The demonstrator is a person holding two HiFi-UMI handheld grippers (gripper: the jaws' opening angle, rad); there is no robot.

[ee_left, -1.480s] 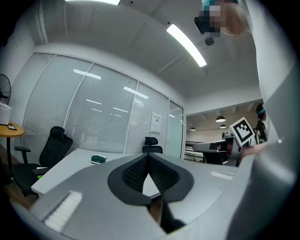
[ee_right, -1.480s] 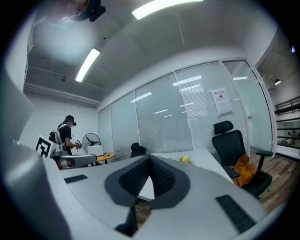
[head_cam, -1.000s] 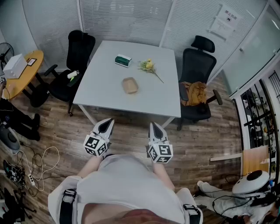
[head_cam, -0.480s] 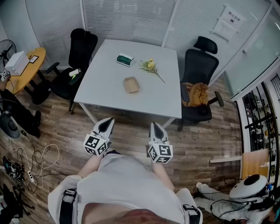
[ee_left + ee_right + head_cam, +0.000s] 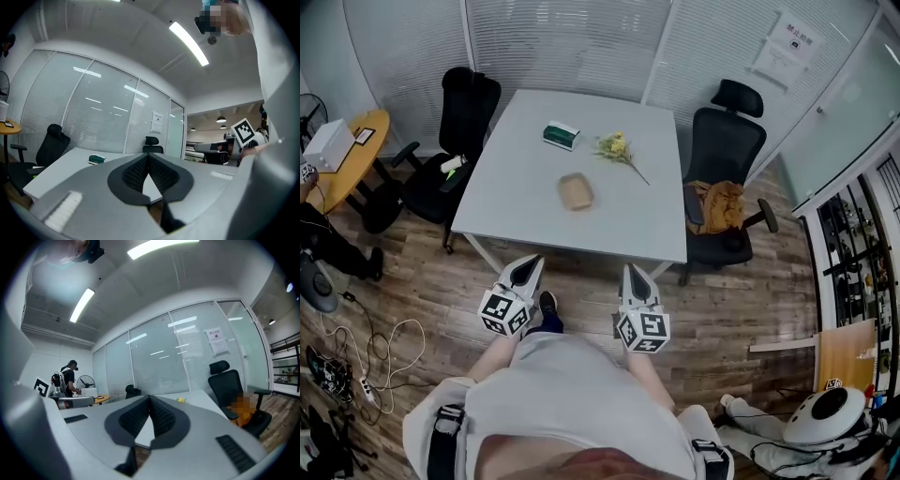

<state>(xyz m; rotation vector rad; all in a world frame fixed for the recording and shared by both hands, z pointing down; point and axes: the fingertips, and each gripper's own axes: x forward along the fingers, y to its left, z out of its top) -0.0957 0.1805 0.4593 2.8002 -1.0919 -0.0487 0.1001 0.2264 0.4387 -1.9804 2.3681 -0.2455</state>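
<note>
Head view, looking steeply down: a person in a pale shirt stands on a wooden floor [image 5: 581, 292] with a tool in each hand, both held in front of the body and pointing at a white table [image 5: 516, 192]. The left hand-held gripper [image 5: 528, 264] and the right hand-held gripper [image 5: 633, 273] hang side by side, apart from each other, just short of the table's near edge and touching nothing.

Left gripper view: the left hand-held gripper [image 5: 148, 155] is clenched, its two ribbed pads meeting at the tips with nothing between them. Right gripper view: the right hand-held gripper [image 5: 149, 398] is likewise clenched and empty.

On the table, a shallow tan dish [image 5: 576, 191] lies near the middle, the closest thing to both tools. Farther back sit a green box [image 5: 561, 136] on the left and a sprig of yellow flowers [image 5: 616, 148] to its right, each apart from the dish.

A black office chair [image 5: 461, 112] stands at the table's left side. Another black chair [image 5: 729, 141] stands at the right, with an orange cloth [image 5: 715, 204] on its seat. At the far left is a round wooden side table [image 5: 354, 155] with a white box [image 5: 326, 143] on it.
</note>
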